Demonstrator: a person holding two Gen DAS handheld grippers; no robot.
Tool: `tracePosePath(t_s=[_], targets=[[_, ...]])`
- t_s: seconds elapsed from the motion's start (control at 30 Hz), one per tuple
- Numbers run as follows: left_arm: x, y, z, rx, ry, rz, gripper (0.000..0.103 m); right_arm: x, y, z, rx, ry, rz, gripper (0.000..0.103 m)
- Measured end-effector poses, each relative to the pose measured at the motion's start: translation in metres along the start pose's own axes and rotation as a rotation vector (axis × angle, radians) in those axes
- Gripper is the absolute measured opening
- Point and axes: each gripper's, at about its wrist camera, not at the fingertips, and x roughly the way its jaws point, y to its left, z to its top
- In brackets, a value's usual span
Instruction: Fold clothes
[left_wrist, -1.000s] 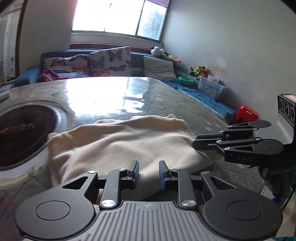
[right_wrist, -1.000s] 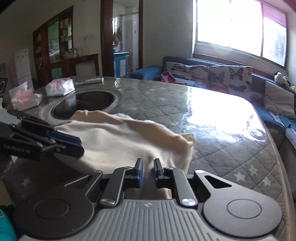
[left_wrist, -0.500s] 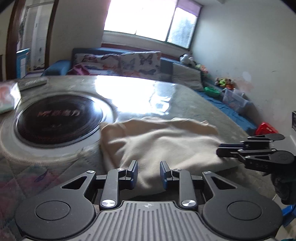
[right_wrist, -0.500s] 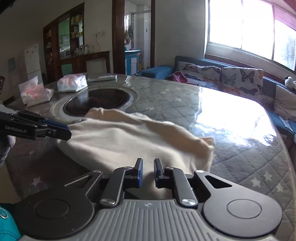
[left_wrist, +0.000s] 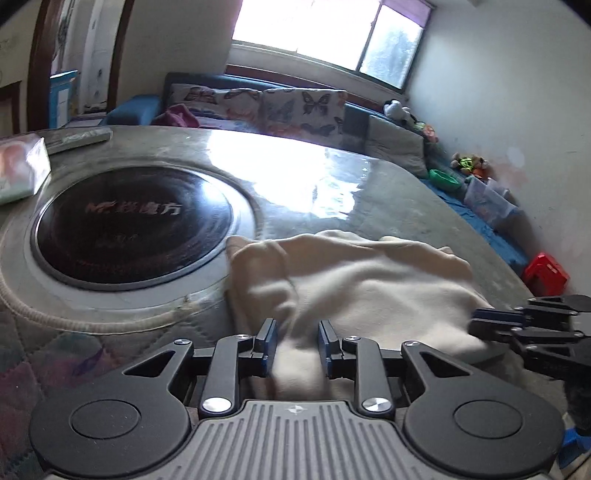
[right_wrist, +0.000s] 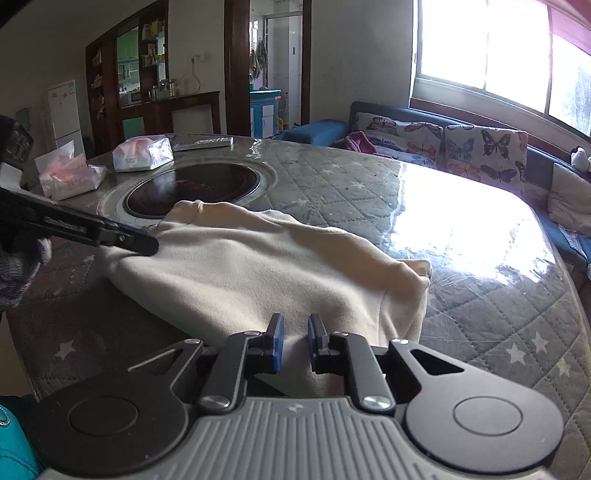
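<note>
While the cream garment (right_wrist: 258, 273) is lying bunched on the quilted surface (right_wrist: 369, 192) beside the round hob (left_wrist: 133, 229) | left tongs (left_wrist: 294, 341) are pinching its near hem | right tongs (right_wrist: 294, 341) are pinching its near edge

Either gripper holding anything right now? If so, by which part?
Both grip the cream garment at its near edge: left gripper at the near-left part, right gripper near the right corner.

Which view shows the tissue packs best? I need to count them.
The right wrist view: two tissue packs sit whole beyond the round black hob. The left wrist view shows only part of one, cut by the frame's edge.
</note>
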Motion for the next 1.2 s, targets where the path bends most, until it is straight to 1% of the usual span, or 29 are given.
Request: tracePosePath(t_s=[0.03, 0.07, 0.1, 0.23, 0.27, 0.37, 0.4, 0.43, 0.5, 0.63, 0.7, 0.73, 0.87, 0.9, 1.0, 1.07, 1.2], targets=[[-0.002, 0.002, 0.003, -0.010, -0.008, 0.002, 0.027, 0.000, -0.001, 0.000, 0.002, 0.000, 0.001, 0.013], [-0.004, 0.004, 0.006, -0.015, -0.023, 0.008, 0.027, 0.000, -0.001, -0.001, 0.004, 0.001, 0.003, 0.016], [-0.005, 0.005, 0.010, -0.018, -0.041, 0.016, 0.027, 0.000, -0.002, 0.000, 0.002, 0.003, 0.003, 0.017], [0.005, 0.006, 0.023, 0.025, -0.082, 0.092, 0.027, 0.002, -0.003, 0.000, 0.000, 0.004, 0.005, 0.018], [0.010, 0.006, 0.024, 0.037, -0.082, 0.108, 0.028, 0.002, -0.003, 0.000, 0.001, 0.003, 0.007, 0.018], [0.025, 0.003, 0.026, 0.071, -0.062, 0.124, 0.025, 0.003, -0.004, -0.001, 0.009, 0.002, 0.008, 0.019], [0.029, 0.002, 0.025, 0.085, -0.059, 0.133, 0.014, 0.003, -0.004, -0.001, 0.011, 0.001, 0.009, 0.019], [0.029, 0.001, 0.025, 0.099, -0.065, 0.139, 0.008, 0.004, -0.004, -0.002, 0.014, 0.001, 0.009, 0.019], [0.029, -0.002, 0.024, 0.124, -0.082, 0.151, 0.006, 0.004, -0.004, -0.002, 0.017, 0.001, 0.009, 0.020], [0.034, 0.004, 0.025, 0.121, -0.073, 0.178, 0.006, 0.005, -0.005, -0.003, 0.021, 0.000, 0.011, 0.023], [0.034, 0.002, 0.028, 0.122, -0.068, 0.171, 0.006, 0.005, -0.006, -0.003, 0.024, 0.000, 0.013, 0.023], [0.033, 0.001, 0.029, 0.123, -0.070, 0.170, 0.009, 0.005, -0.006, -0.003, 0.025, 0.000, 0.014, 0.023], [0.023, -0.012, 0.041, 0.144, -0.116, 0.157, 0.009, 0.004, -0.007, 0.001, 0.027, 0.007, 0.023, 0.024], [0.022, -0.016, 0.044, 0.146, -0.121, 0.138, 0.009, 0.004, -0.008, 0.002, 0.029, 0.009, 0.027, 0.024], [0.030, -0.028, 0.050, 0.150, -0.094, 0.050, 0.009, 0.005, -0.010, 0.009, 0.038, 0.014, 0.045, 0.024], [0.041, -0.032, 0.053, 0.139, -0.058, 0.002, 0.009, 0.008, -0.015, 0.019, 0.040, 0.013, 0.046, 0.024], [0.064, -0.039, 0.056, 0.144, -0.012, -0.013, 0.009, 0.018, -0.023, 0.040, 0.028, -0.008, 0.042, 0.024]])
